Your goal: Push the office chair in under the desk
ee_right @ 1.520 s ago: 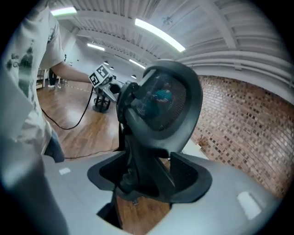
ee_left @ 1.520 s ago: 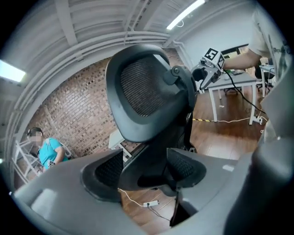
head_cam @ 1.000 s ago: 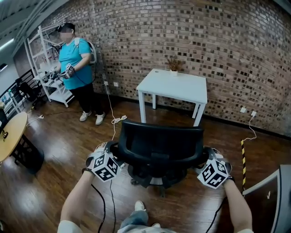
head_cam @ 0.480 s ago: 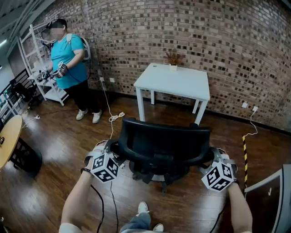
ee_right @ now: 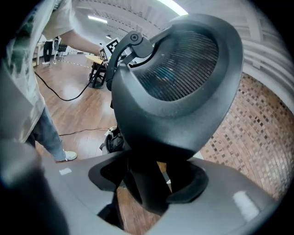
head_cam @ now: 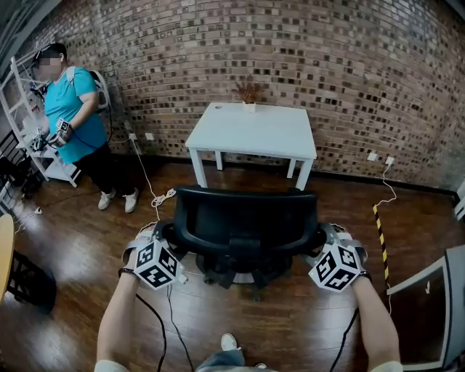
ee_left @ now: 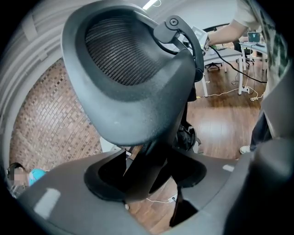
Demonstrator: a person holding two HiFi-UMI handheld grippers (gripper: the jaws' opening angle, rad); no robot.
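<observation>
Looks like a loft-style office or studio workspace. Shows an exposed brick wall along the back, a dark plank floor, a plain white desk with a small plant, a black office chair, white shelving at the left beside a person in a teal shirt, cables trailing near wall sockets, striped hazard tape on the floor.

Even ceiling light fills the room; a strip light glares above the right gripper. The floor beside the left gripper shows soft sheen. Fisheye bends the brick wall beyond; the office chair, close ahead of both jaws, blurs.
</observation>
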